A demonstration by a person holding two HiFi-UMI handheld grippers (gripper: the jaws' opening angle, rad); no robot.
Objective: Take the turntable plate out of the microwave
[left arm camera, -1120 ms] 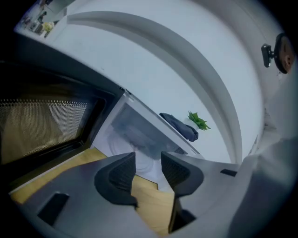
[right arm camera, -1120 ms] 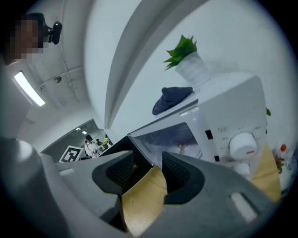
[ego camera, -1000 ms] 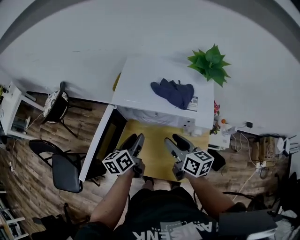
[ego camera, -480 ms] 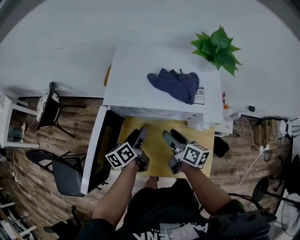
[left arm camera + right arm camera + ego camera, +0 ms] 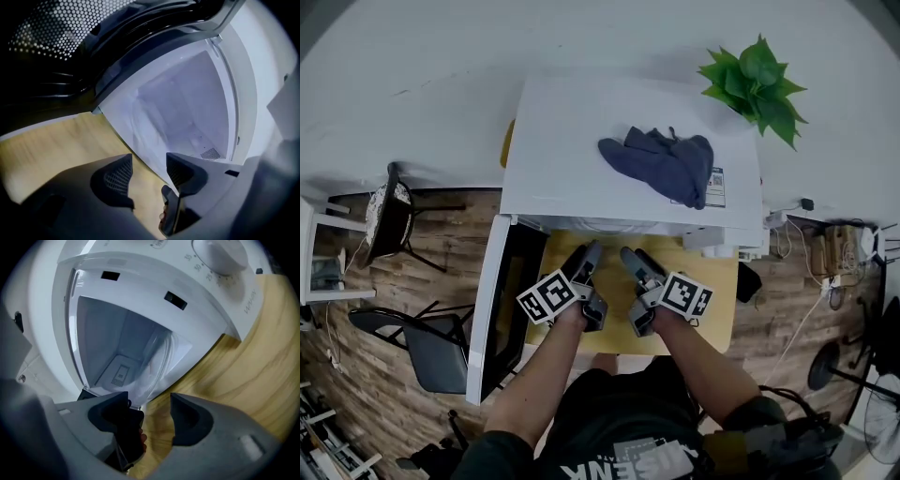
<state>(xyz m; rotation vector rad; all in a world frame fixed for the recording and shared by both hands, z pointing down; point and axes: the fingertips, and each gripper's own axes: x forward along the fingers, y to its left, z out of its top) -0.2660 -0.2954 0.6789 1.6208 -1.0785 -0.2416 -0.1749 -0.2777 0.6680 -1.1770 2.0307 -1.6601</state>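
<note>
You've got one microwave (image 5: 572,141), one cloth (image 5: 661,164) atop it, one plant (image 5: 759,80) to its right, two chairs (image 5: 391,208) (image 5: 431,352) to its left, one table (image 5: 712,309) beneath.

Both bare forearms reach forward from the body and converge. The left forearm (image 5: 536,386) carries the dark grey, two-jaw left gripper (image 5: 586,255), and the right forearm (image 5: 705,367) carries the matching right gripper (image 5: 634,262). The grippers sit close side by side, their tips angled slightly toward each other and tilted a little downward. Each has a black-and-white marker cube (image 5: 551,296) on its rear, and each cube is rolled outward. In both gripper views the jaws are opening, the ribbed dark pads stand well apart, and nothing is gripped between them.
</note>
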